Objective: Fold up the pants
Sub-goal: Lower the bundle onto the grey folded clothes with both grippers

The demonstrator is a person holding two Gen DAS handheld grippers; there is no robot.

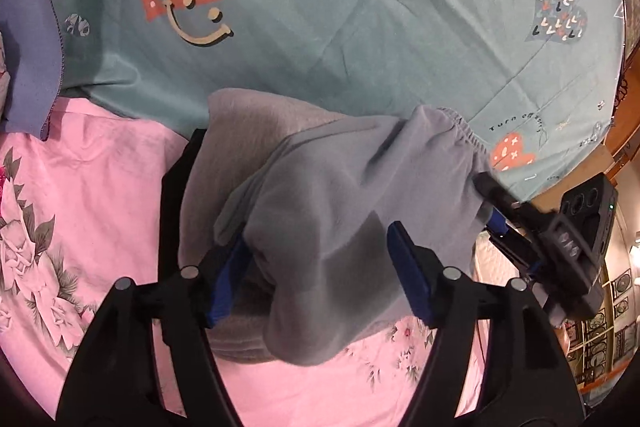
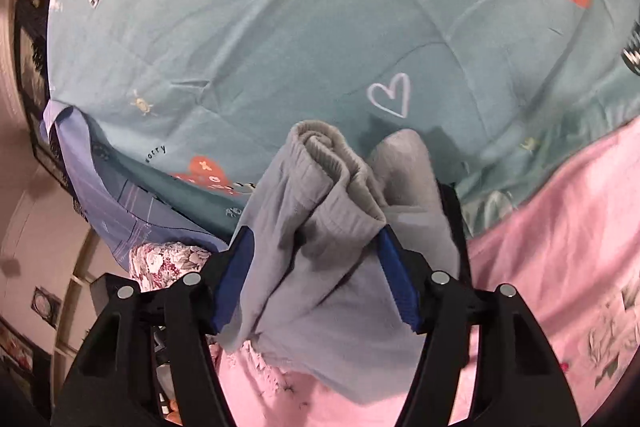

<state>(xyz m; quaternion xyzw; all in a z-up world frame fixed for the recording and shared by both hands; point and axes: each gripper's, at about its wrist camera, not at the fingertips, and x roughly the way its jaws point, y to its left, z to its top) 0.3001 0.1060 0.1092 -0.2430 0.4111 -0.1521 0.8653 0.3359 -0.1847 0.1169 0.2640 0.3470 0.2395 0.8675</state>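
Observation:
The grey fleece pants (image 1: 320,195) hang bunched above the bed, held up between both grippers. My left gripper (image 1: 320,267) has its blue-padded fingers (image 1: 412,279) around a thick wad of the pants fabric. My right gripper (image 2: 316,275) holds the elastic waistband end (image 2: 320,163) between its blue pads (image 2: 396,283); it also shows at the right in the left wrist view (image 1: 492,187), pinching the pants' edge. The lower part of the pants droops over the pink sheet.
A teal blanket (image 1: 360,7) with red hearts covers the far part of the bed. A pink floral sheet (image 1: 80,207) lies nearer. A lilac cloth (image 1: 28,47) lies at the left edge. Bed edge and room floor show at right (image 1: 600,307).

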